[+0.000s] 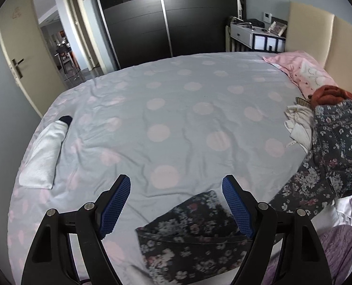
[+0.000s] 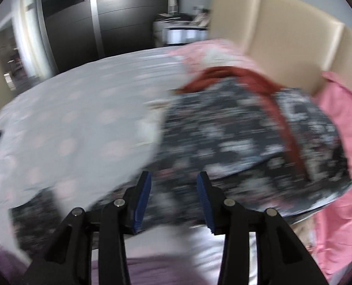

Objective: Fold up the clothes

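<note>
Dark floral trousers (image 1: 340,147) lie over a pile of clothes at the right of the bed, with one leg end (image 1: 188,235) lying under my left gripper (image 1: 176,182). The left gripper is open and empty above the bedcover. In the blurred right wrist view the floral trousers (image 2: 247,142) fill the middle, with a rust-red garment (image 2: 266,87) across their top. My right gripper (image 2: 173,178) is open, its blue pads (image 2: 144,197) just above the floral cloth and holding nothing.
The grey bedcover with pink dots (image 1: 176,109) spreads ahead. A folded white garment with a dark tip (image 1: 45,156) lies at its left edge. A pink pillow (image 1: 302,71), a beige headboard (image 1: 342,54), white clothes (image 1: 299,125) and a pink garment (image 2: 342,166) lie to the right.
</note>
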